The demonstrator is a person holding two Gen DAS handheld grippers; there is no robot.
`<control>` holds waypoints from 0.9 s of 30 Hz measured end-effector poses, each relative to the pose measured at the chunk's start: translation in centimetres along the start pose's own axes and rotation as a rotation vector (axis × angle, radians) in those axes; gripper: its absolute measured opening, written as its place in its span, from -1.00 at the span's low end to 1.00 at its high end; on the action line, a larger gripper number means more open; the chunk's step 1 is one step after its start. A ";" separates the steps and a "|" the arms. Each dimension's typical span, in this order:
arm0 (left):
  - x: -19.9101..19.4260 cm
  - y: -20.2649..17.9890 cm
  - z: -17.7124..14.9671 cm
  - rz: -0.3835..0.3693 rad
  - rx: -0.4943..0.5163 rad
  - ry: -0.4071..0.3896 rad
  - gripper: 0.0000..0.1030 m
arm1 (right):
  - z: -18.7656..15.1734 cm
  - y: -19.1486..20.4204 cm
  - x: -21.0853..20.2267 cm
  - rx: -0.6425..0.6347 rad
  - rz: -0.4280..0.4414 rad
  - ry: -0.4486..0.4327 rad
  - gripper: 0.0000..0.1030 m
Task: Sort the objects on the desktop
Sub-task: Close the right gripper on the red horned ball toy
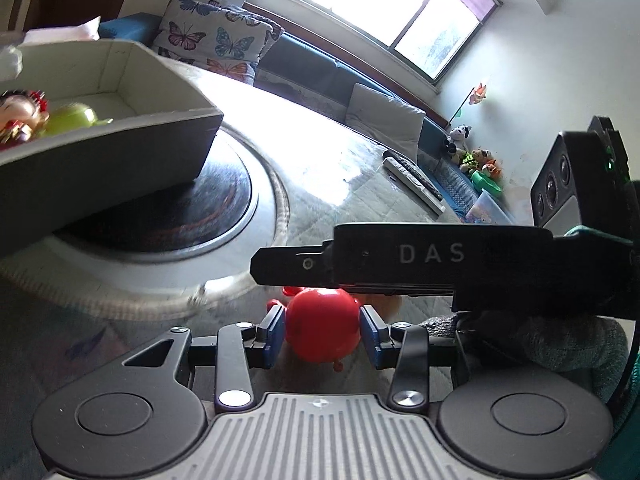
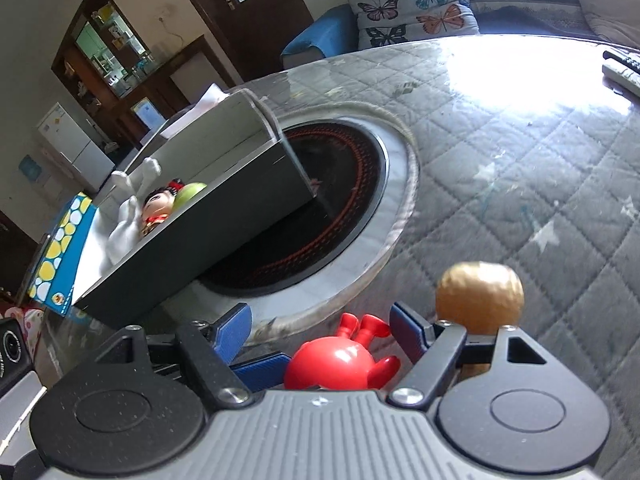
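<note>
A round red toy (image 1: 322,326) with small limbs sits between the blue pads (image 1: 276,330) of my left gripper (image 1: 324,332), which is shut on it from both sides. My right gripper (image 2: 323,332) hovers over the same red toy (image 2: 336,364), its pads wide apart and not touching it. The right gripper's black housing (image 1: 400,256) crosses just above in the left wrist view. A gold ball (image 2: 480,298) stands close to the right pad. A grey box (image 2: 200,232) to the left holds a figurine (image 2: 158,204), a green toy and a white plush.
The grey box (image 1: 120,160) rests on a black round hob (image 2: 328,200) set into the quilted table. Remote controls (image 1: 412,178) lie at the far edge. A blue and yellow packet (image 2: 60,248) lies left of the box. A sofa with cushions stands behind the table.
</note>
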State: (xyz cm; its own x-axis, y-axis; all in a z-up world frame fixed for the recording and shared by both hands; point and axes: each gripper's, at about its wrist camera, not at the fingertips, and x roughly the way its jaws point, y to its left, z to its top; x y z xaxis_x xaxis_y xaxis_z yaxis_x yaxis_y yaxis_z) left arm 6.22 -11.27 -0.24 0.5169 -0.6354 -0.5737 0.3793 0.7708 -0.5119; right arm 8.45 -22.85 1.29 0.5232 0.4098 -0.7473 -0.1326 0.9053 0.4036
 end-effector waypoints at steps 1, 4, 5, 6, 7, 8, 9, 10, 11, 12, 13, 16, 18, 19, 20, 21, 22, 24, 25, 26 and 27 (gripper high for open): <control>-0.3 0.1 -0.3 0.000 -0.006 -0.001 -0.13 | -0.3 0.2 0.0 -0.001 -0.001 0.001 0.52; -1.3 0.1 -1.1 0.009 0.005 -0.011 -0.15 | -1.3 0.5 0.0 0.008 0.008 0.009 0.52; -1.6 0.0 -1.3 0.015 0.021 -0.016 -0.15 | -1.7 0.6 -0.1 0.011 0.014 0.012 0.52; -1.9 0.0 -1.6 0.020 0.032 -0.019 -0.15 | -2.1 0.7 0.0 0.013 0.017 0.014 0.52; -2.1 0.1 -1.8 0.021 0.035 -0.016 -0.16 | -2.5 0.8 0.0 0.014 0.018 0.015 0.50; -2.2 0.0 -2.1 0.018 0.034 -0.013 -0.16 | -2.8 0.9 -0.1 0.009 0.017 0.005 0.47; -2.4 0.2 -2.3 0.016 0.034 -0.010 -0.16 | -3.1 1.1 -0.2 0.002 0.014 -0.002 0.47; -2.6 0.3 -2.6 0.017 0.036 -0.011 -0.16 | -3.4 1.3 -0.3 -0.003 0.012 -0.007 0.47; -2.7 0.4 -2.7 0.016 0.037 -0.011 -0.16 | -3.8 1.4 -0.5 -0.007 0.010 -0.013 0.47; -2.7 0.5 -2.8 0.014 0.037 -0.011 -0.15 | -4.0 1.6 -0.5 -0.012 0.008 -0.019 0.47; -2.7 0.6 -2.9 0.014 0.032 -0.016 -0.15 | -4.3 1.7 -0.6 -0.016 0.006 -0.028 0.47; -2.8 0.8 -2.9 0.016 0.017 -0.034 -0.16 | -4.8 1.9 -0.8 -0.016 0.001 -0.056 0.47; -2.6 0.8 -2.9 0.008 0.024 -0.035 -0.15 | -4.9 1.7 -0.9 0.001 0.006 -0.068 0.47; -2.5 0.7 -2.9 0.005 0.028 -0.039 -0.15 | -5.0 1.6 -0.9 0.012 0.011 -0.074 0.47; -2.4 0.7 -2.9 0.001 0.032 -0.043 -0.14 | -5.0 1.4 -0.9 0.021 0.017 -0.080 0.48; -2.3 0.7 -3.0 -0.001 0.034 -0.046 -0.13 | -5.0 1.3 -0.9 0.027 0.023 -0.084 0.49; -2.3 0.8 -3.1 -0.003 0.037 -0.055 -0.13 | -5.0 1.2 -0.9 0.032 0.030 -0.086 0.53; -2.4 1.0 -3.1 -0.011 0.040 -0.059 -0.14 | -5.0 1.1 -0.9 0.041 0.036 -0.089 0.53; -2.4 1.1 -3.1 -0.018 0.038 -0.059 -0.15 | -5.0 1.1 -0.8 0.045 0.037 -0.091 0.53; -2.4 1.2 -3.2 -0.022 0.035 -0.060 -0.15 | -5.0 1.1 -0.9 0.048 0.039 -0.093 0.54; -2.4 1.4 -3.2 -0.026 0.034 -0.060 -0.15 | -5.1 1.1 -0.9 0.051 0.039 -0.094 0.53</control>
State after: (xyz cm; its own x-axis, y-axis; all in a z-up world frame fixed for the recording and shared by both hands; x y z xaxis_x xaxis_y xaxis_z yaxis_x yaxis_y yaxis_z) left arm 3.07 -8.84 -1.59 0.5511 -0.6521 -0.5206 0.4183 0.7557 -0.5038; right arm 3.58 -21.63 -0.27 0.5957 0.4304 -0.6781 -0.1133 0.8809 0.4596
